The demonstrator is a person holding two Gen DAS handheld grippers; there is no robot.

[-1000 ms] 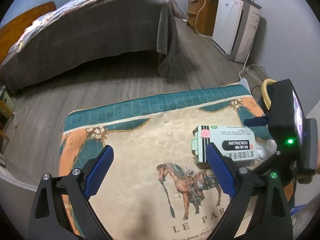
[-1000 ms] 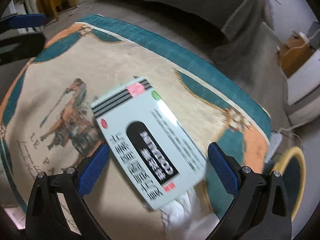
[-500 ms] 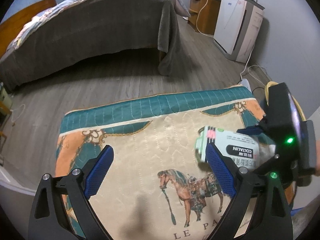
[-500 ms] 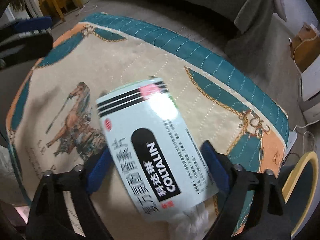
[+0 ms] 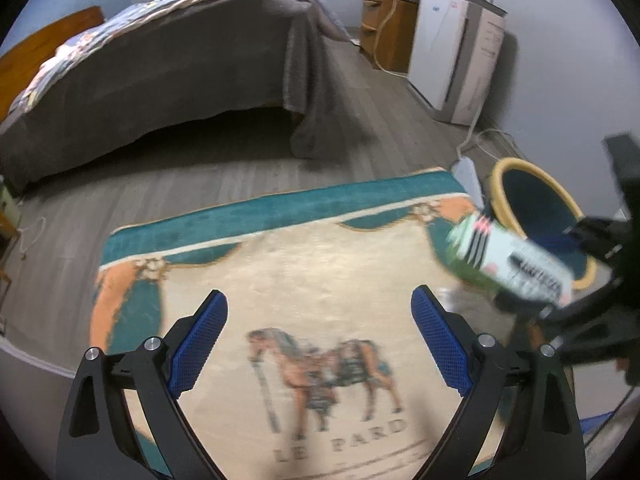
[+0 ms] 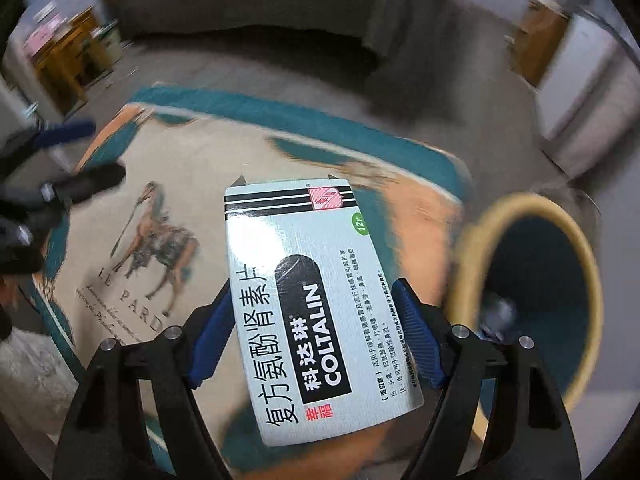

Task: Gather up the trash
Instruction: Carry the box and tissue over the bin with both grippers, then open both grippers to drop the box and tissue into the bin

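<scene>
My right gripper (image 6: 316, 332) is shut on a white medicine box (image 6: 316, 304) printed COLTALIN and holds it lifted above the rug's right end. The box also shows in the left wrist view (image 5: 508, 264), blurred, beside the bin. A round bin (image 6: 560, 296) with a yellow rim and dark teal inside stands just right of the box, with a small crumpled item at its bottom; it also shows in the left wrist view (image 5: 536, 208). My left gripper (image 5: 320, 340) is open and empty above the horse rug (image 5: 280, 280). A white tissue (image 5: 448, 296) lies on the rug under the box.
A bed with a grey cover (image 5: 180, 64) stands beyond the rug. A white appliance (image 5: 452, 56) and a wooden nightstand (image 5: 384, 28) stand at the back right wall, with a power strip and cables (image 5: 466, 168) on the floor near the bin.
My right gripper closed on the medicine box, lifted it off the rug and carried it right toward the bin. My left gripper stayed open, its view shifting slightly.
</scene>
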